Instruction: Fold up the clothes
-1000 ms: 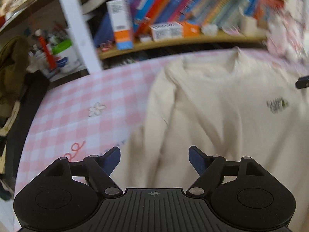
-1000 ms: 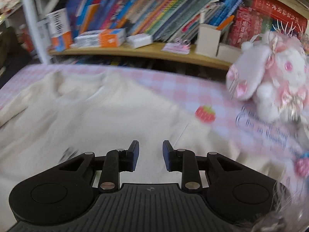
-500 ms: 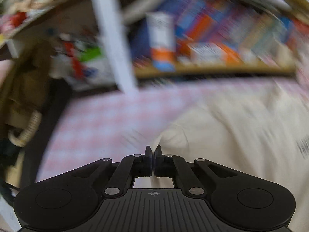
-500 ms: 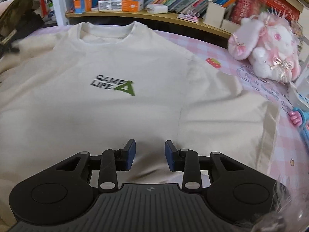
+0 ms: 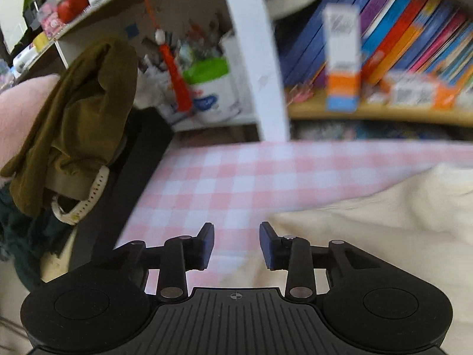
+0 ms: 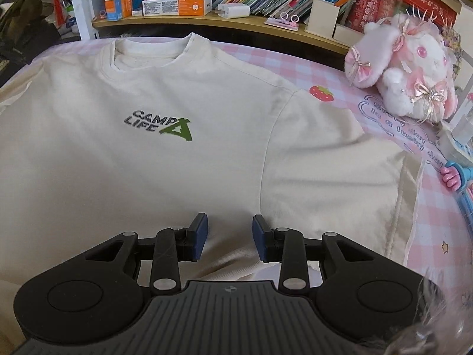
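Note:
A cream T-shirt (image 6: 177, 153) with a "CAMP LIFE" print lies flat, face up, on the pink checked cloth (image 6: 260, 56), collar toward the bookshelf. My right gripper (image 6: 228, 236) hovers open over the shirt's lower middle, nothing between its fingers. In the left wrist view one cream sleeve (image 5: 369, 230) lies spread at the right. My left gripper (image 5: 236, 244) stands open just off that sleeve's end, over the pink checked cloth (image 5: 236, 177), holding nothing.
A bookshelf (image 6: 224, 23) with books and boxes runs along the far edge. A pink plush rabbit (image 6: 405, 65) and a blue toy (image 6: 455, 174) sit at the right. An olive garment (image 5: 77, 118) hangs at the left, past the table's edge and a white post (image 5: 254, 53).
My left gripper, shut on the sleeve half a second ago, has opened and let it go, and the sleeve now lies spread. My right gripper stayed open and drew back over the shirt.

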Action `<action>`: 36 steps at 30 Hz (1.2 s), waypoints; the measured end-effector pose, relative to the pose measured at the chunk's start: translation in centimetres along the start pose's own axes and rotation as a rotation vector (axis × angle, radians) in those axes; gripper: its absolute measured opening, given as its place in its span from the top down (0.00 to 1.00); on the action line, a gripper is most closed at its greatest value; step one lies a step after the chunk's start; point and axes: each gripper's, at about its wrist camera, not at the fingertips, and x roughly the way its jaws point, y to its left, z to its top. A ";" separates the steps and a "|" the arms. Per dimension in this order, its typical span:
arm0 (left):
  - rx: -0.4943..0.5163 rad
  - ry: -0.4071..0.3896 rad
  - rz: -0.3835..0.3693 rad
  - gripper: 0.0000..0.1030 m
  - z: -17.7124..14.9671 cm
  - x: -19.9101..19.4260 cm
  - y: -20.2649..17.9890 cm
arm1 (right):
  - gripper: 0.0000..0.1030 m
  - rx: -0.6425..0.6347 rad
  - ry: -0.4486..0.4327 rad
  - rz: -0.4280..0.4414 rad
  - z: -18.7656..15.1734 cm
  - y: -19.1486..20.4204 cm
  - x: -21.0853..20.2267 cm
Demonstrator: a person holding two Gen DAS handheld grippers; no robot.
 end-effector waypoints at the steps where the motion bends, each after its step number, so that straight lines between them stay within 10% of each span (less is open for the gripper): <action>1: -0.012 -0.022 -0.040 0.63 -0.6 -1.4 -0.2 | 0.70 0.006 0.001 0.007 0.1 -0.1 0.0; 6: 0.018 -0.020 -0.185 0.43 -5.8 -6.5 -3.1 | 0.60 0.088 -0.050 -0.056 0.8 -4.0 -1.1; 12: 0.037 0.093 -0.166 0.39 -11.4 -8.9 -5.9 | 0.57 0.264 -0.041 -0.297 1.7 -14.0 0.3; 17: -0.061 0.120 -0.165 0.31 -12.9 -9.7 -5.9 | 0.49 0.347 -0.002 -0.278 2.0 -18.7 2.8; 19: -0.096 0.127 -0.165 0.31 -13.1 -9.8 -6.0 | 0.54 0.361 -0.006 -0.249 2.3 -19.6 3.5; 21: -0.127 0.135 -0.166 0.32 -13.1 -9.8 -6.5 | 0.90 0.351 -0.017 -0.191 2.7 -19.7 3.7; 36: -0.027 0.141 -0.117 0.28 -11.3 -9.0 -8.1 | 0.88 0.078 -0.056 -0.362 7.5 -20.3 8.4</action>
